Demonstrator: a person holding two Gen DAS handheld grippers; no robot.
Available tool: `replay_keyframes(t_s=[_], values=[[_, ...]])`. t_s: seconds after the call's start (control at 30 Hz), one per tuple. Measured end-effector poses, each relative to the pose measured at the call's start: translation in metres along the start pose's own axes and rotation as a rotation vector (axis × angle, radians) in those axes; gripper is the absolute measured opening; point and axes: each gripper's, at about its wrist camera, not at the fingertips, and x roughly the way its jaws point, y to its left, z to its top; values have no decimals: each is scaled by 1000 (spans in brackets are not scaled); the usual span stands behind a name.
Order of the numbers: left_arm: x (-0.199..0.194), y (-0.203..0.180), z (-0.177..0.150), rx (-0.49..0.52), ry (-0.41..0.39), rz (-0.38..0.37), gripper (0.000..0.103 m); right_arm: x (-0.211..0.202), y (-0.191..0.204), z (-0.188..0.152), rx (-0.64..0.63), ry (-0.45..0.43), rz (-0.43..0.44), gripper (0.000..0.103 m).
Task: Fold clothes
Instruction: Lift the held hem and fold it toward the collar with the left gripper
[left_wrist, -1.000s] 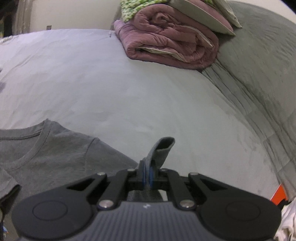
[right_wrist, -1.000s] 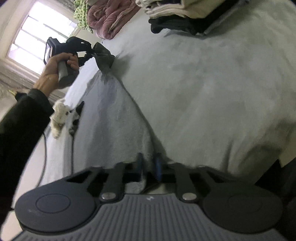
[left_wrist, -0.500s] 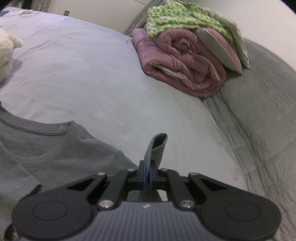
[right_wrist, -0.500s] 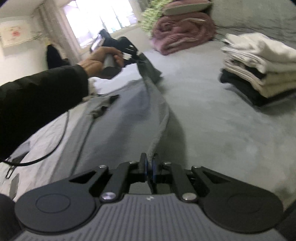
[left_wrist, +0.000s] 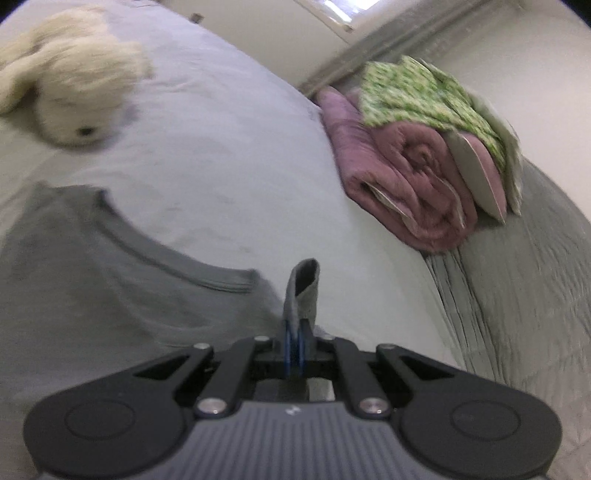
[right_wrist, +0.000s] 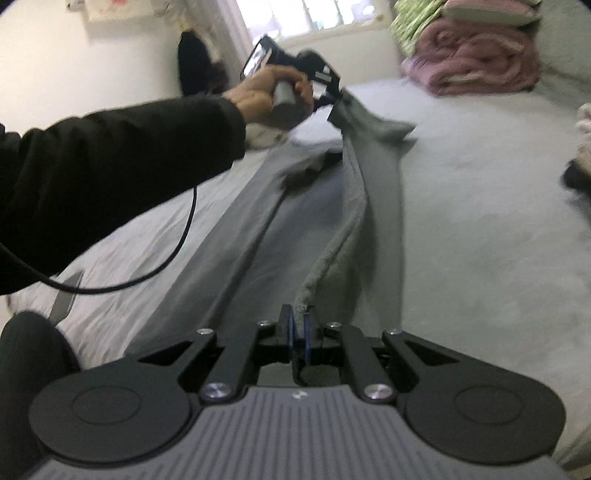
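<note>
A grey T-shirt (left_wrist: 92, 280) lies spread on the bed, its neckline showing in the left wrist view. My left gripper (left_wrist: 294, 334) is shut on a fold of the shirt's edge, and a loop of cloth sticks up past the fingertips. In the right wrist view the same grey T-shirt (right_wrist: 258, 221) stretches away in a long raised fold. My right gripper (right_wrist: 300, 326) is shut on its near edge. Farther off, the left gripper (right_wrist: 332, 99) is seen pinching the far edge, held by a hand (right_wrist: 266, 92) in a black sleeve.
A cream plush toy (left_wrist: 70, 85) lies at the upper left of the bed. A rolled pink quilt (left_wrist: 406, 177) with green patterned cloth on top sits at the back right. A black cable (right_wrist: 155, 266) hangs from the far gripper. Folded clothes (right_wrist: 581, 147) lie at the right edge.
Both grippers have carried the held shirt edge leftward across the bed, lifting it into a long fold. The plush toy has come into the left wrist view and the clothes stack has slid to the right edge.
</note>
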Motion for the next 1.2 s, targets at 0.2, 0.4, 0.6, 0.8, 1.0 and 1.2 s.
replay_keyframes(t_s=[0.2, 0.4, 0.6, 0.8, 1.0, 1.2], values=[[-15, 46, 8, -86, -24, 19, 4, 17, 3, -2, -43, 61, 15, 7], [-19, 59, 3, -101, -25, 28, 4, 20, 5, -5, -41, 79, 21, 7], [-19, 58, -1, -65, -5, 41, 4, 22, 12, -9, -19, 83, 51, 7], [-26, 53, 4, 48, 15, 104, 4, 32, 25, -13, -58, 120, 69, 9], [-38, 57, 10, 66, 9, 127, 4, 42, 35, -17, -122, 176, 85, 18], [-50, 62, 15, 97, -10, 141, 11, 36, 37, -12, -110, 176, 159, 19]])
